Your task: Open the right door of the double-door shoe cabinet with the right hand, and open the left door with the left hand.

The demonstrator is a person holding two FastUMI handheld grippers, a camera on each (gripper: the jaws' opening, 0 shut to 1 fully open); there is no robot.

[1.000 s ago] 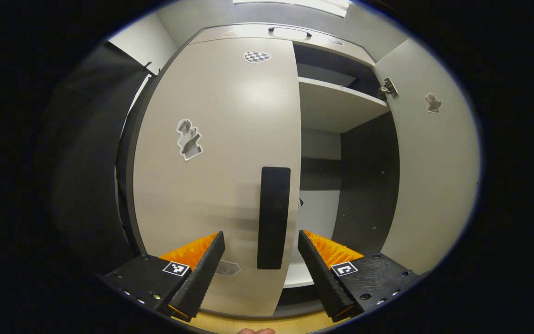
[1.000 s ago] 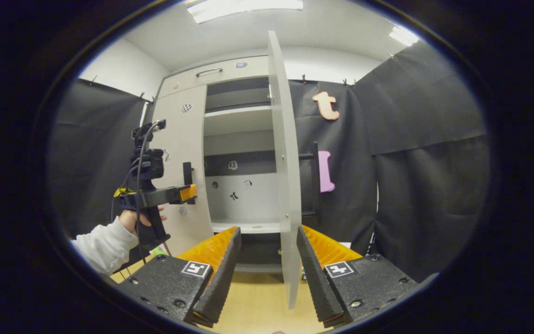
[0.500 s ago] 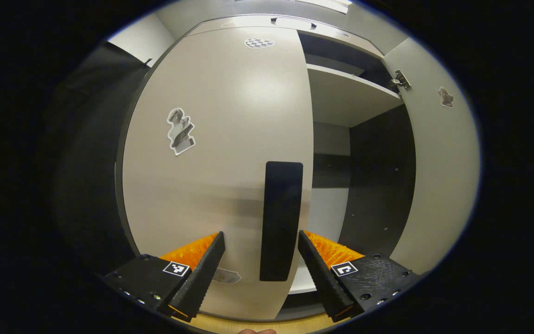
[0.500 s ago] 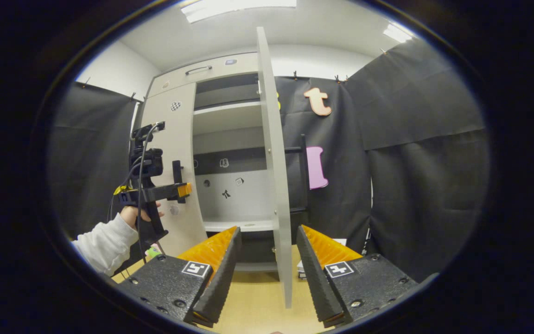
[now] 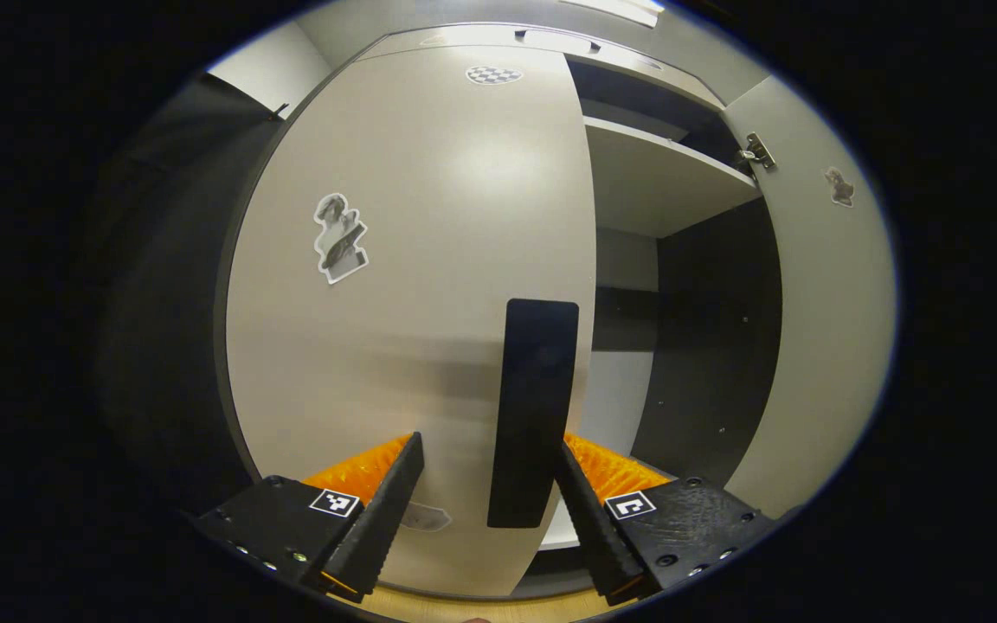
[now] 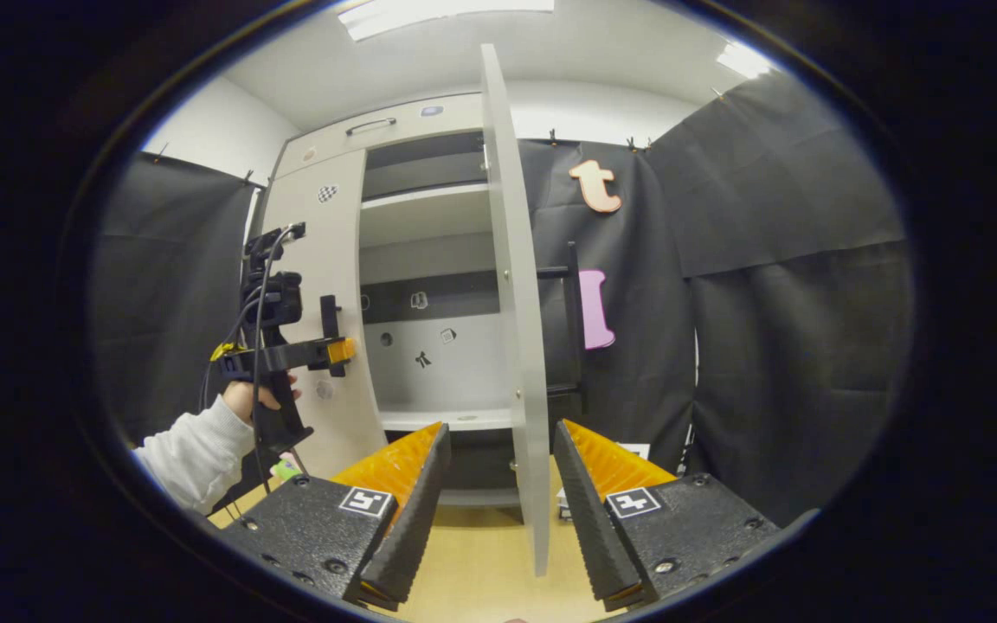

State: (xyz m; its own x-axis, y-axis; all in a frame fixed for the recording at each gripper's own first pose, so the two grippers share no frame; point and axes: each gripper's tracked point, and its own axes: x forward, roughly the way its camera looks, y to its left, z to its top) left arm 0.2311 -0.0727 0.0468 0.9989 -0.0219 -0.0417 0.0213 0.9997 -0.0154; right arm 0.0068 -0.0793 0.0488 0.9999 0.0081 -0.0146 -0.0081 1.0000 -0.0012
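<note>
Ahead and to the right of the right gripper (image 6: 499,427): black cloth wall (image 6: 793,285), hangs in soft folds, held by small clips (image 6: 553,138) along its top edge. To the far left, more black cloth (image 6: 170,260) below a strip of plain white wall (image 6: 213,130). Overhead, white ceiling (image 6: 620,43) with a long bright light panel (image 6: 447,10) and a smaller one (image 6: 741,61) off to the right. Underneath, light wooden floor (image 6: 481,562)

Pale grey sleeve (image 6: 191,450); cabled hand-held gripper (image 6: 338,350), square-coded marker tags.
</note>
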